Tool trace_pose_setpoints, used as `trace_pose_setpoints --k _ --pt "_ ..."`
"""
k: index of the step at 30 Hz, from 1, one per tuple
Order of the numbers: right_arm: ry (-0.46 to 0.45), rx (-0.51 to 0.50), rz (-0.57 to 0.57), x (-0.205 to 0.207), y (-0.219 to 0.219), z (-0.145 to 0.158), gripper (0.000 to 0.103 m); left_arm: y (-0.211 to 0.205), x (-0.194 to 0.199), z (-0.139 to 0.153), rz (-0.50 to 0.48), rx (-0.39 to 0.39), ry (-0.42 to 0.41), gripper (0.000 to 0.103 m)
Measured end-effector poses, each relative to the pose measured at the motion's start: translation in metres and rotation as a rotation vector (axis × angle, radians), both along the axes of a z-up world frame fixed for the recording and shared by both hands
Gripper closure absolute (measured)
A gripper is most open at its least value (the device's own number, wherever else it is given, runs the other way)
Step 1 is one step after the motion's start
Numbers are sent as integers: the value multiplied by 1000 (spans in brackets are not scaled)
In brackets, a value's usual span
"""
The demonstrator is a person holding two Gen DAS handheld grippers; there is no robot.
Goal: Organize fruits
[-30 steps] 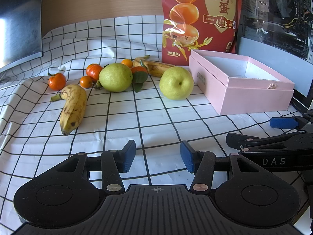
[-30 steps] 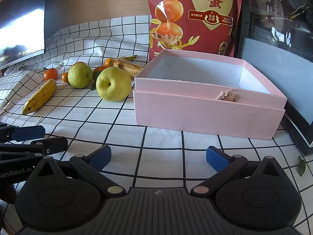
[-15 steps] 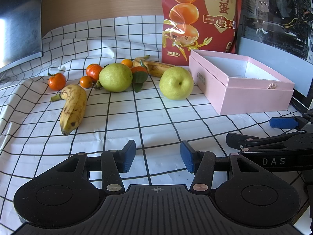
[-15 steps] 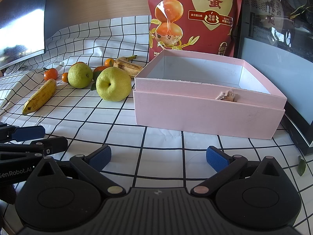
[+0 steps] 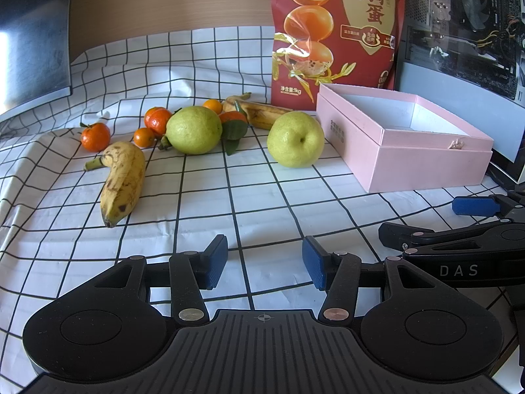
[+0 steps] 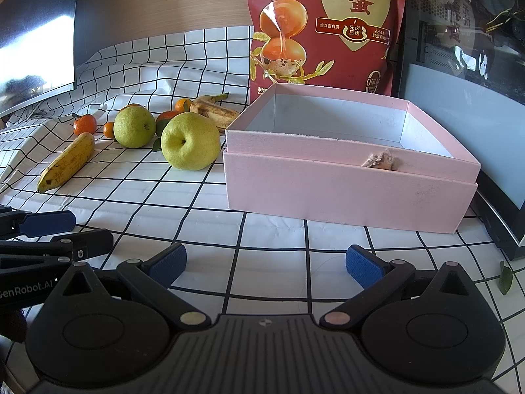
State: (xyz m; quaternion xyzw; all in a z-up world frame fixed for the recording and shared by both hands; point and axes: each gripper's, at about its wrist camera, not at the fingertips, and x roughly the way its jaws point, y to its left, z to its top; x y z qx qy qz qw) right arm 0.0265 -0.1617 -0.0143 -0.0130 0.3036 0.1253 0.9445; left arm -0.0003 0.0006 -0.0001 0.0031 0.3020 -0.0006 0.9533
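Observation:
On the checked cloth lie a yellow banana (image 5: 123, 180) at the left, a green-yellow pear (image 5: 194, 129), a second pear (image 5: 295, 139) near the box, another banana (image 5: 259, 113) behind, and several small oranges (image 5: 95, 136). An open pink box (image 5: 403, 141) stands at the right and looks empty inside (image 6: 351, 157). My left gripper (image 5: 264, 262) is open and empty, low over the cloth in front of the fruit. My right gripper (image 6: 265, 262) is open and empty in front of the box. The near pear (image 6: 190, 141) sits left of the box.
A tall red snack bag (image 5: 334, 32) stands behind the box. A dark monitor (image 5: 32, 32) is at the far left, and a computer case (image 5: 466, 26) at the right. A small green leaf (image 6: 505, 280) lies at the right edge of the cloth.

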Motion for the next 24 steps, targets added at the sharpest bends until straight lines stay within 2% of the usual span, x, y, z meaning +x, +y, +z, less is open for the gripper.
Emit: trace_pose_setpoints --k 11,16,18,21,24 --pt "16 -4 4 1 1 1 0 0 0 4 1 2 13 47" --pt "70 -13 20 7 3 5 0 1 10 9 -15 -12 79 49" --pt "100 -19 30 9 5 7 0 7 15 14 -24 -43 119 49" --pt "158 -38 47 14 9 12 0 25 24 23 -36 -150 165 62" --pt "214 -46 65 21 9 15 0 42 31 39 -29 -221 148 63"
